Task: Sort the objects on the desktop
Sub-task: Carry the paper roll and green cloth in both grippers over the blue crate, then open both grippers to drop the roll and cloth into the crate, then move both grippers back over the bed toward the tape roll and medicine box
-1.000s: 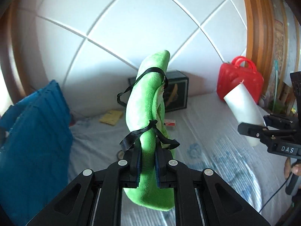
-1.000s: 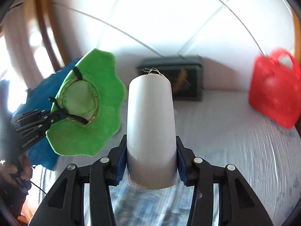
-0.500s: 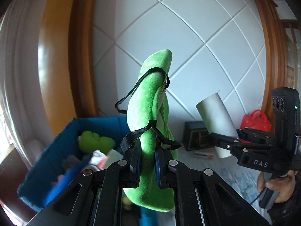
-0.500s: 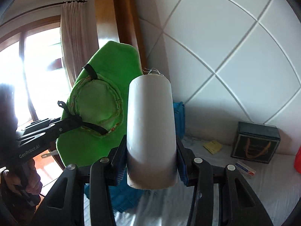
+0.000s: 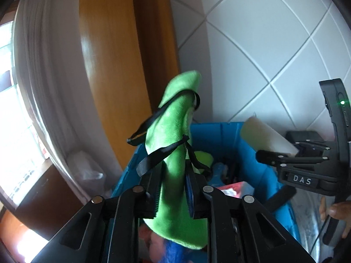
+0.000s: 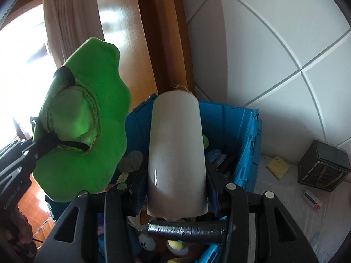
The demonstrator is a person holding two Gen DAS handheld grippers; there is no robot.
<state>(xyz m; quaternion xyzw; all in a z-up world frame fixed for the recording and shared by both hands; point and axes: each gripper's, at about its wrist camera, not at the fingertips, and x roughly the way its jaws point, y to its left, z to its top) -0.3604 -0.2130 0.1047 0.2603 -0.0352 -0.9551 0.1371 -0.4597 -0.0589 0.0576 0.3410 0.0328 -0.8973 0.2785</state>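
Left gripper [image 5: 171, 195]: jaws clamped on the green plush item [image 5: 175, 144], held upright. Right gripper [image 6: 176, 194]: jaws closed against both sides of the white roll [image 6: 176, 153]. Over the last second both loads have moved from above the bed to above the open blue crate [image 6: 243, 135], which already holds mixed items. Judgement: both are positioned for release into it. Beyond the crate's right edge, a dark box [image 6: 322, 168] and yellow packet [image 6: 278, 167] remain on the bed [image 6: 285, 208].
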